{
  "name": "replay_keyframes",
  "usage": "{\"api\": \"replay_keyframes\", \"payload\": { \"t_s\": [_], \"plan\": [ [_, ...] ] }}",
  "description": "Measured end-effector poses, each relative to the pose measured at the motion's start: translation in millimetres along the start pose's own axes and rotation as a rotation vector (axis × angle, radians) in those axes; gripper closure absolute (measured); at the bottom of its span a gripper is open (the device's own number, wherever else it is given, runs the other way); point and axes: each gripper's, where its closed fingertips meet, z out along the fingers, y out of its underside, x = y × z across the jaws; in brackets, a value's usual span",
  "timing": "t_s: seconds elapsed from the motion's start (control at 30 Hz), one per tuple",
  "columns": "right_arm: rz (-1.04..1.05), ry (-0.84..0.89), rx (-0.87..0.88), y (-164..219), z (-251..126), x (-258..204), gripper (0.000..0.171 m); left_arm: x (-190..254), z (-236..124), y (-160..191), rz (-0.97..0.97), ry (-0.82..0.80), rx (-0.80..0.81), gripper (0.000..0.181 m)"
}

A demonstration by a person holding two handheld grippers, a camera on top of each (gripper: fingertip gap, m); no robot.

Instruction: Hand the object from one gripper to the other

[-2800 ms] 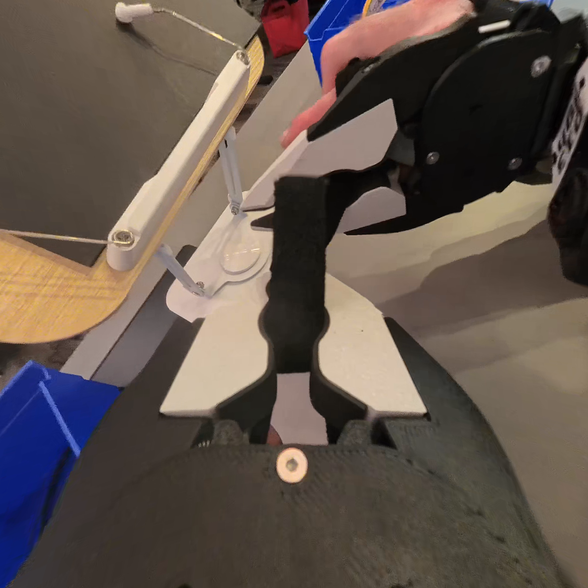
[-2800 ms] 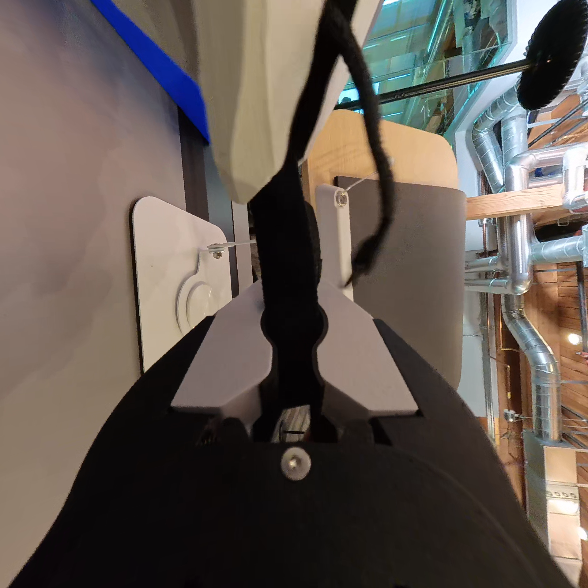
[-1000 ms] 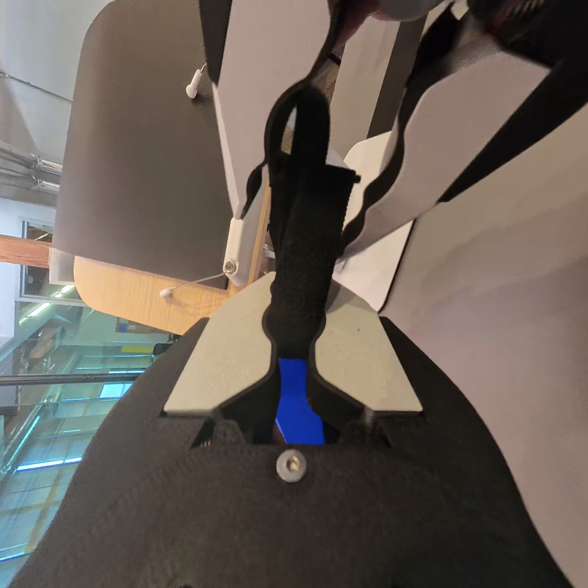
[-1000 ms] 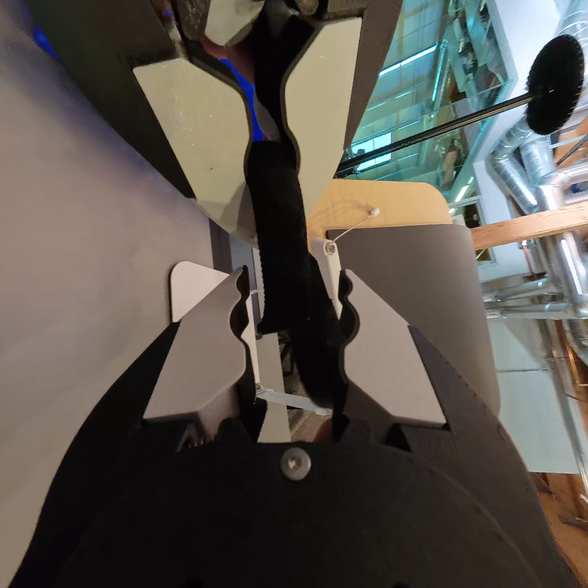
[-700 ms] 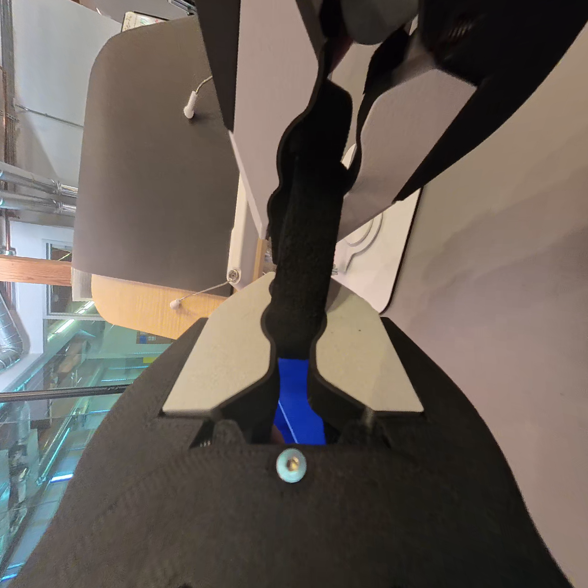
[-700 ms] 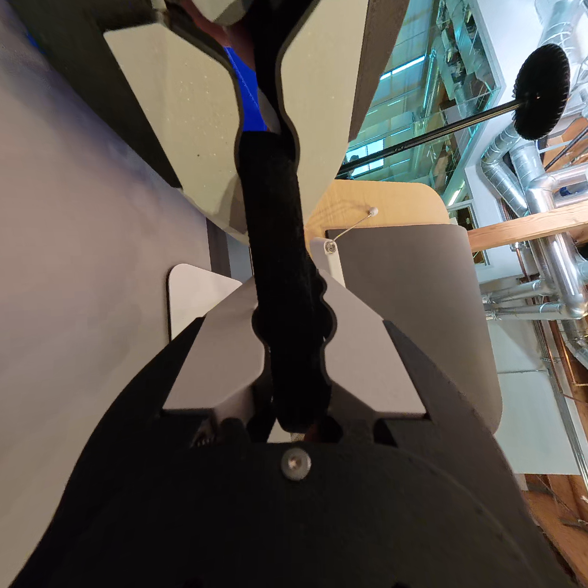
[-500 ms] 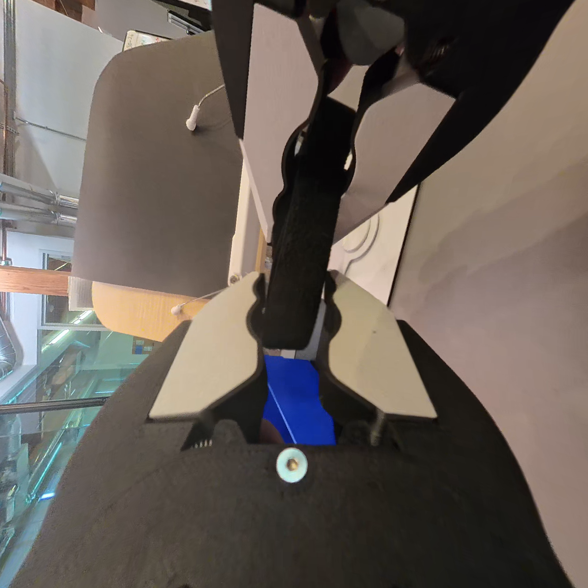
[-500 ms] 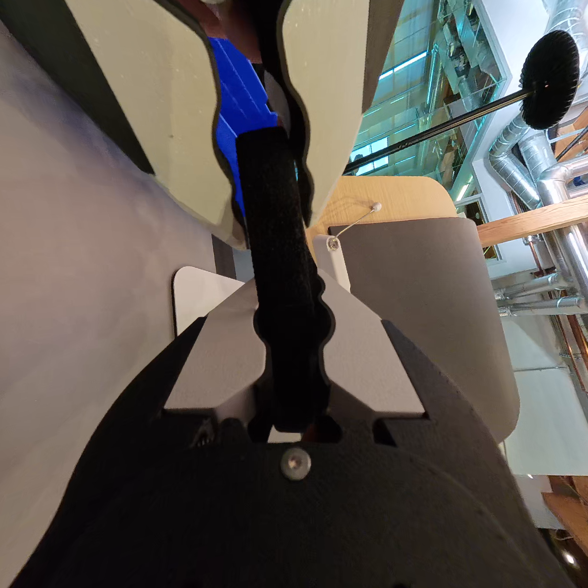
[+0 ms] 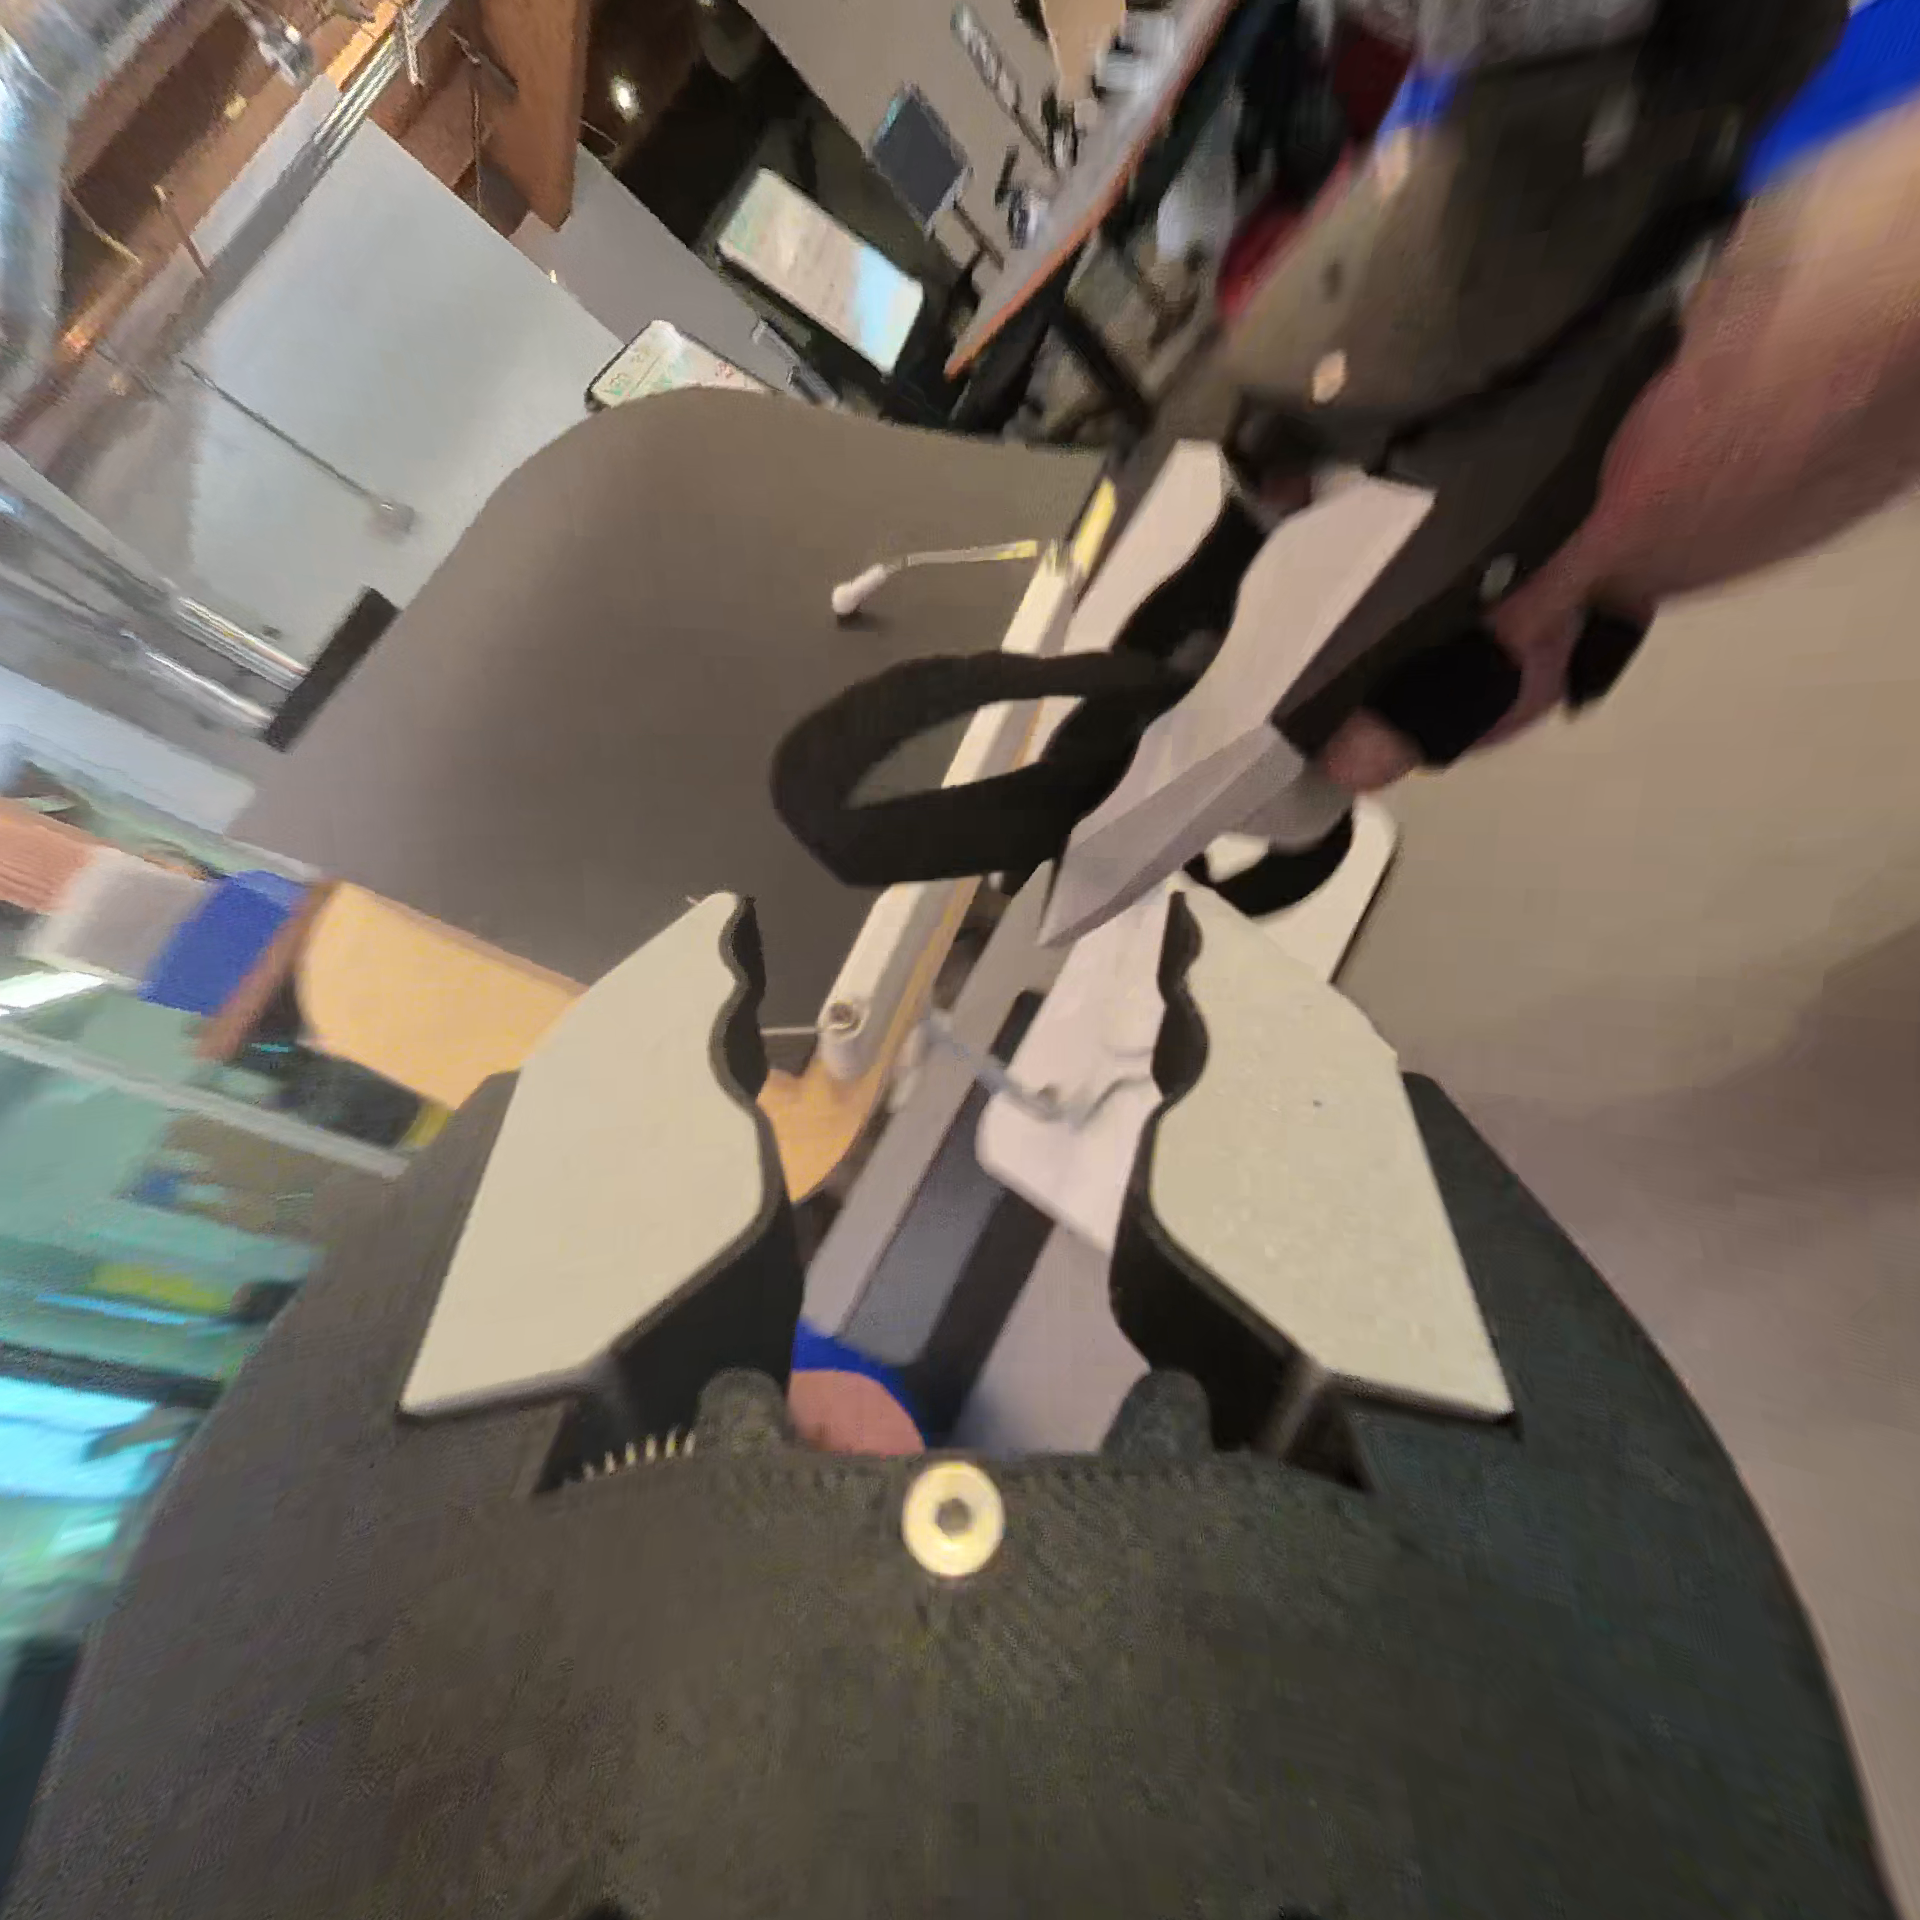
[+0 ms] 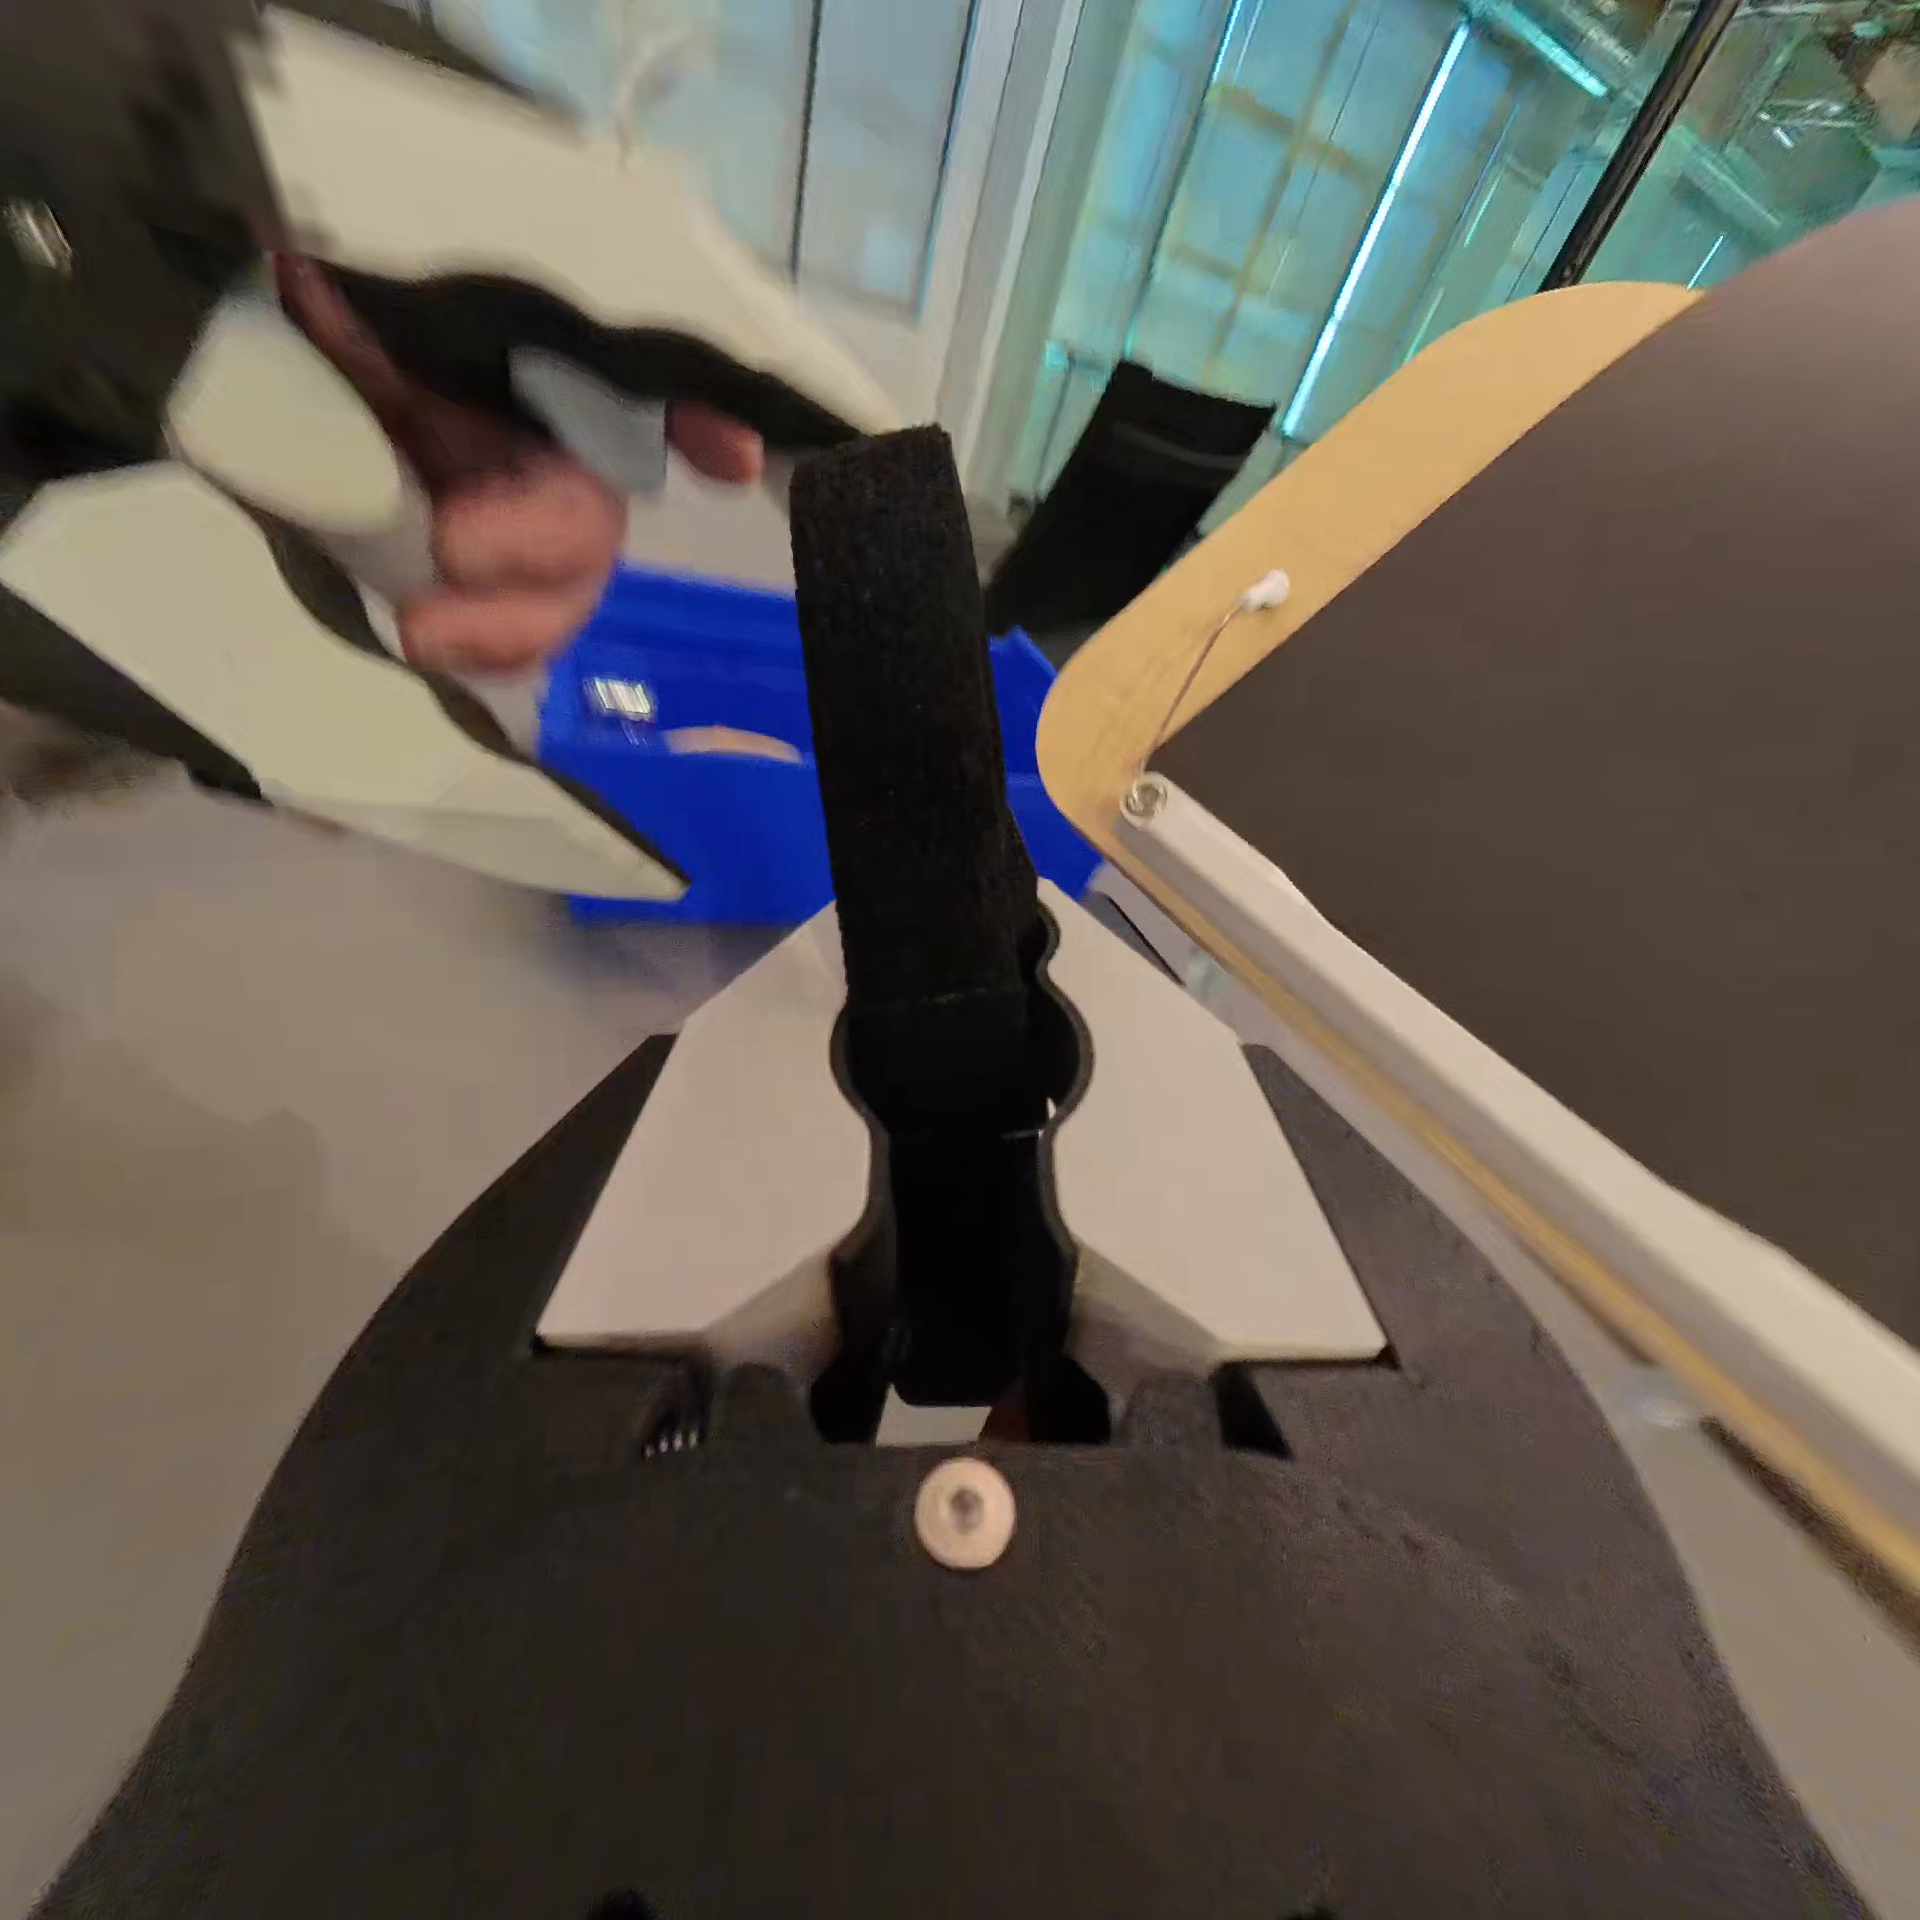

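- Between the two pale fingers of the right gripper (image 10: 961, 1122), a black fuzzy fabric strap loop (image 10: 914, 790) is clamped; the fingers are closed tightly against its lower part, and the loop's rounded end stands up and forward beyond the fingertips.
- From the left wrist view, the same strap (image 9: 935, 769) is seen as an open oval ring that juts out sideways from the right gripper (image 9: 1164, 769), which is held by a person's hand (image 9: 1714, 488) at the upper right.
- The left gripper (image 9: 956, 935) is seen with its fingers spread wide apart and nothing between them; the strap is well clear of its fingertips, up and ahead of them.
- In the right wrist view, the left gripper (image 10: 665, 582) is shown blurred at the upper left, with its pale fingers parted and a hand (image 10: 520, 540) behind them.
- A blue plastic bin (image 10: 717, 790) is seen behind the strap, resting on a grey table top (image 10: 260, 1039).
- A dark grey panel with a light wooden rounded edge (image 10: 1558, 831) is seen at the right, with a white bar (image 10: 1455, 1049) fixed along its lower edge.
- A flat white plate (image 9: 1060, 1143) lies on the table, just beyond the left gripper's fingers.
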Motion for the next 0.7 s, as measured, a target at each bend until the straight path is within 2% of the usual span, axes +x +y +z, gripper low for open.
{"api": "replay_keyframes", "payload": {
  "t_s": [0.13, 0.27, 0.4, 0.53, 0.7],
  "plan": [
    [0.19, 0.008, 0.222, -24.2, -3.4, 4.2, 0.154, -4.5, -5.6, -26.7, -0.39, 0.093, 0.205, 0.103],
    [0.125, 0.084, 0.313, -31.6, -2.2, 1.1, 0.154, -3.7, -5.9, -38.6, -0.614, 0.152, 0.295, 0.094],
    [0.083, -0.05, 0.343, -37.0, 3.7, -32.3, 0.154, 2.8, -6.2, -41.9, -0.597, 0.172, 0.313, 0.105],
    [0.193, -0.284, 0.355, -38.7, 1.2, -61.0, 0.154, 6.8, -14.8, -51.1, -0.583, 0.245, 0.377, 0.122],
    [0.244, -0.367, 0.388, -39.1, -1.7, -70.4, 0.154, 11.4, -17.2, -54.0, -0.578, 0.279, 0.406, 0.141]
  ]
}}
